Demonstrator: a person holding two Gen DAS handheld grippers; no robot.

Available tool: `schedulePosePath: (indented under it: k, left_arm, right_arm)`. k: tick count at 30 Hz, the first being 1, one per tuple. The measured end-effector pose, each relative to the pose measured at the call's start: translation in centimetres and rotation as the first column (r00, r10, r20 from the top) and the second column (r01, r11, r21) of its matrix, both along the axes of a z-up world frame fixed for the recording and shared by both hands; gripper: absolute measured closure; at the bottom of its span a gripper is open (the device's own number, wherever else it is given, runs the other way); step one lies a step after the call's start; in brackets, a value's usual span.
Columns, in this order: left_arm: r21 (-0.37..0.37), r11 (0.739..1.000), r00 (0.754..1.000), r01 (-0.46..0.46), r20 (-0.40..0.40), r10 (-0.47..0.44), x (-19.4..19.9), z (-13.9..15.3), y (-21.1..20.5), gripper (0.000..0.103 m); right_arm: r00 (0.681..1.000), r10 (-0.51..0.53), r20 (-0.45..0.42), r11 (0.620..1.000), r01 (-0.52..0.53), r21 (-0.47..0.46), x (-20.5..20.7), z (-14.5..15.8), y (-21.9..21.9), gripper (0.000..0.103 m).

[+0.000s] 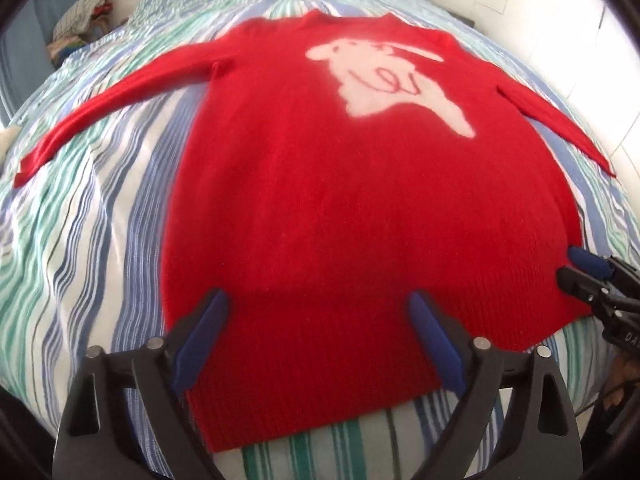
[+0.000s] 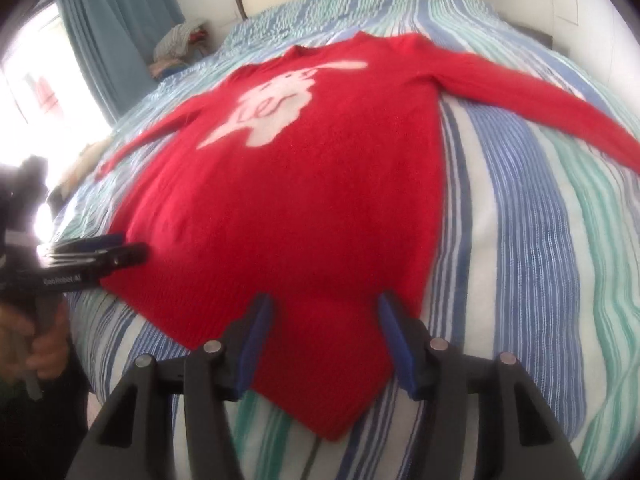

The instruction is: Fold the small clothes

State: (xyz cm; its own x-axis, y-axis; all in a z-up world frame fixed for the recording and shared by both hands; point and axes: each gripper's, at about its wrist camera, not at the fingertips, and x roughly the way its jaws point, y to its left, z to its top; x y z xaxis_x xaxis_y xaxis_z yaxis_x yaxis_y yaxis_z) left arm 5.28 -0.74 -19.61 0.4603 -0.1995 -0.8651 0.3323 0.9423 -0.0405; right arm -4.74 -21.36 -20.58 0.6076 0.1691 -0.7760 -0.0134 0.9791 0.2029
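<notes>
A red knitted sweater [image 1: 320,184] with a white figure on the chest lies flat and face up on the bed, both sleeves spread out; it also shows in the right wrist view [image 2: 296,184]. My left gripper [image 1: 318,300] is open, its blue-padded fingers over the ribbed hem near the sweater's left bottom corner. My right gripper [image 2: 324,304] is open over the hem near the right bottom corner. Each gripper appears in the other's view, the right one [image 1: 576,268] at the right edge of the hem and the left one [image 2: 120,250] at the left edge.
The bed has a striped blue, green and white cover [image 1: 80,240]. A pile of clothes [image 2: 180,44] lies at the far left by a blue curtain [image 2: 108,32]. A white wall runs along the right side.
</notes>
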Motion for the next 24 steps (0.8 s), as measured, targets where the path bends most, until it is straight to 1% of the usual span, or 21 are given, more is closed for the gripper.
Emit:
schedulePosePath:
  k: [2, 5, 13, 20, 22, 24]
  left_arm:
    - [0.002, 1.000, 1.000, -0.006, -0.007, 0.007, 0.2, -0.1, -0.2, 0.001]
    - [0.005, 1.000, 1.000, -0.010, -0.004, 0.010, 0.3, -0.3, -0.2, 0.001]
    - [-0.009, 1.000, 1.000, 0.003, -0.003, -0.003, 0.3, -0.3, 0.1, 0.001]
    - [0.091, 0.995, 1.000, 0.026, 0.009, -0.027, -0.1, -0.1, -1.1, 0.000]
    - [0.088, 0.996, 0.999, 0.029, 0.017, -0.030, -0.3, 0.3, -1.0, 0.001]
    - [0.054, 0.998, 0.998, 0.038, 0.046, -0.040, -0.7, 1.2, -0.6, 0.001]
  right_arm:
    - [1.000, -0.009, 0.004, 1.000, 0.009, -0.002, -0.1, 0.0, 0.1, 0.045]
    - [1.000, -0.016, 0.011, 1.000, 0.016, 0.021, 0.0, -0.2, 0.0, 0.042]
    - [1.000, -0.008, 0.023, 1.000, 0.008, 0.000, -0.2, -0.2, 0.3, 0.039]
    - [1.000, -0.005, 0.015, 1.000, 0.005, -0.012, -0.1, -0.1, 0.6, 0.034]
    - [1.000, 0.002, 0.011, 1.000, -0.002, -0.016, -0.2, 0.0, 0.7, 0.032]
    - [1.000, 0.006, 0.009, 1.000, -0.006, -0.022, -0.4, 0.1, 0.9, 0.031]
